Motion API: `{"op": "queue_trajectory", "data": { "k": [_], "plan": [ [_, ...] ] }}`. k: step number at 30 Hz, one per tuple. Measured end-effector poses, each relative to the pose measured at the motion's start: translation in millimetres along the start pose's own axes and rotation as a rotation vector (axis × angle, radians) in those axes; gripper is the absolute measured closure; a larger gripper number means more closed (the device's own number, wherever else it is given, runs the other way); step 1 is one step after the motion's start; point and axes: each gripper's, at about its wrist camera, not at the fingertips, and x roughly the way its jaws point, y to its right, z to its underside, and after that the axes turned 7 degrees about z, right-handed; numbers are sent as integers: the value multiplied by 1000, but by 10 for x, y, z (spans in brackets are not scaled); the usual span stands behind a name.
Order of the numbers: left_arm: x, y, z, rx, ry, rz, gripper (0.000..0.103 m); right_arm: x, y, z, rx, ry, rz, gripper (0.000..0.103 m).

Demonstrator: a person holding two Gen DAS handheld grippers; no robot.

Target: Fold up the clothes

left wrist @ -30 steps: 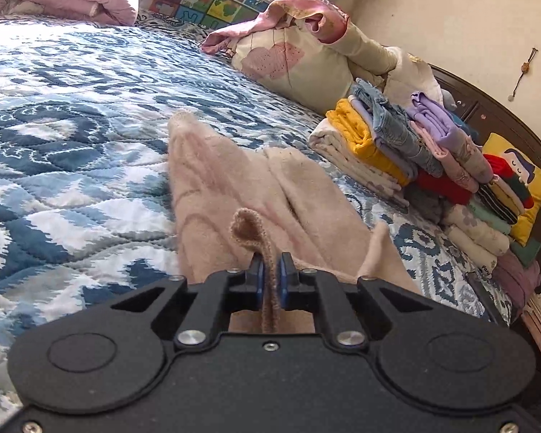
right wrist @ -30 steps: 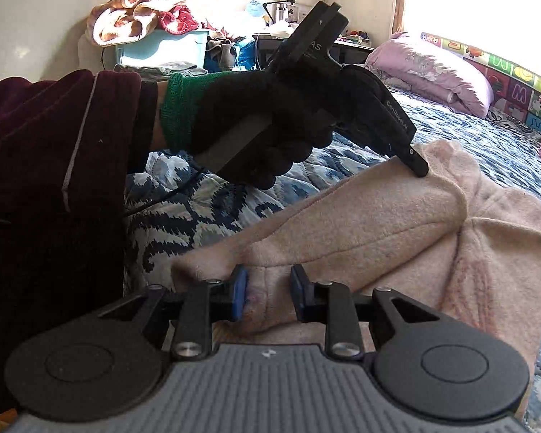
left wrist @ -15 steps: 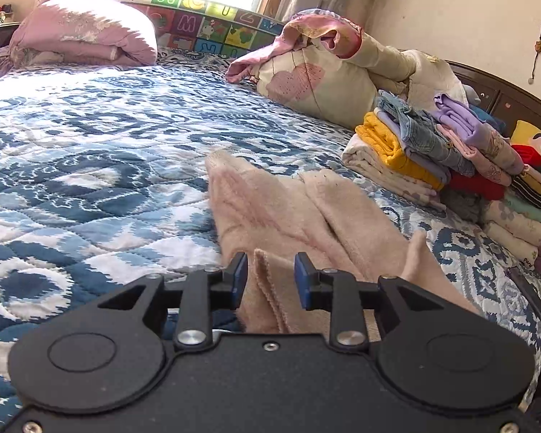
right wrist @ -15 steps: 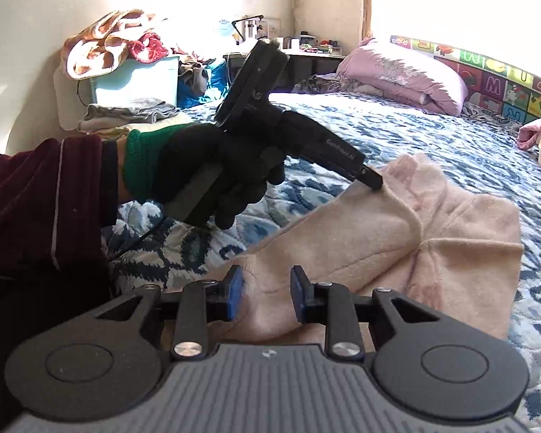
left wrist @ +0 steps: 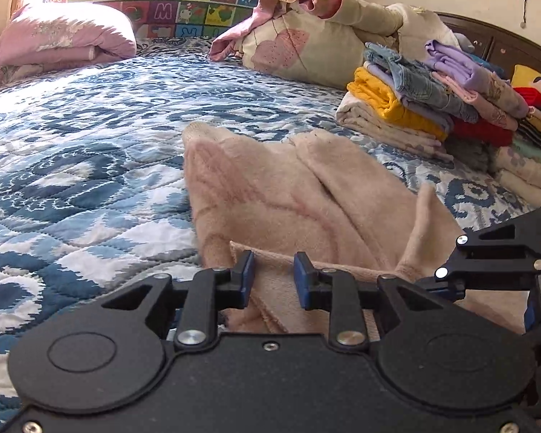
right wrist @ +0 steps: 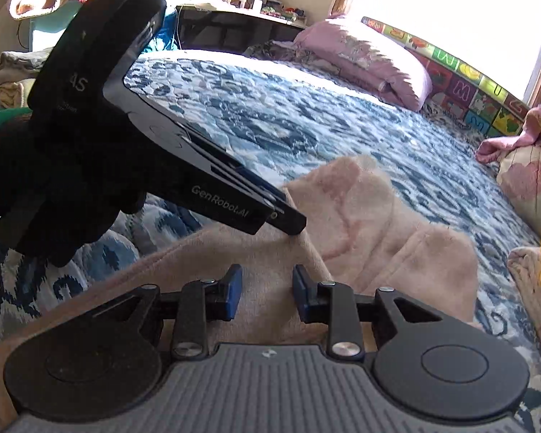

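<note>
A beige fleecy garment (left wrist: 288,195) lies partly folded on the blue patterned quilt (left wrist: 72,151); it also shows in the right wrist view (right wrist: 386,231). My left gripper (left wrist: 273,278) is open, its jaws low over the garment's near folded edge, holding nothing. It shows from the side in the right wrist view (right wrist: 288,225), its tip touching the cloth. My right gripper (right wrist: 264,292) is open over the garment's near part. Its frame shows in the left wrist view (left wrist: 501,256) at the right.
A stack of folded clothes (left wrist: 432,108) lies at the right by the dark headboard (left wrist: 487,39). A cream bundle (left wrist: 306,47) and a pink pillow (left wrist: 61,39) lie at the far side. A desk (right wrist: 234,29) stands beyond the bed.
My left gripper has let go of the garment's fold and opened; the fold now lies flat. My right gripper has opened wider and moved closer beside the left one.
</note>
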Motion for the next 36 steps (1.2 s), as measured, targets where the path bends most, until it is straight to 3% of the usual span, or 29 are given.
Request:
{"op": "queue_trajectory", "data": {
  "k": [4, 9, 13, 18, 20, 22, 26, 29, 36],
  "plan": [
    [145, 17, 27, 34, -44, -50, 77, 68, 210, 111, 128, 5, -84, 71],
    [131, 53, 34, 45, -46, -70, 77, -188, -75, 18, 12, 2, 29, 70],
    [144, 102, 44, 43, -51, -108, 76, -617, -528, 302, -34, 47, -47, 70],
    [174, 170, 51, 53, -51, -162, 75, -954, -997, 794, -28, 89, 96, 71],
    [181, 197, 53, 57, -49, -176, 76, -1079, -1136, 853, -98, 105, 131, 80],
    [178, 206, 57, 52, -46, -186, 75, -1160, -1231, 854, -157, 123, 171, 80],
    [160, 196, 80, 21, -33, -194, 75, -1234, -1235, 737, -96, 180, 167, 79],
    [163, 156, 84, -1, -30, -191, 70, -1016, -1343, 801, -138, 90, 78, 77],
    [56, 208, 68, 20, 3, -203, 68, -1041, -1351, 724, -136, 65, 83, 77]
  ]
}}
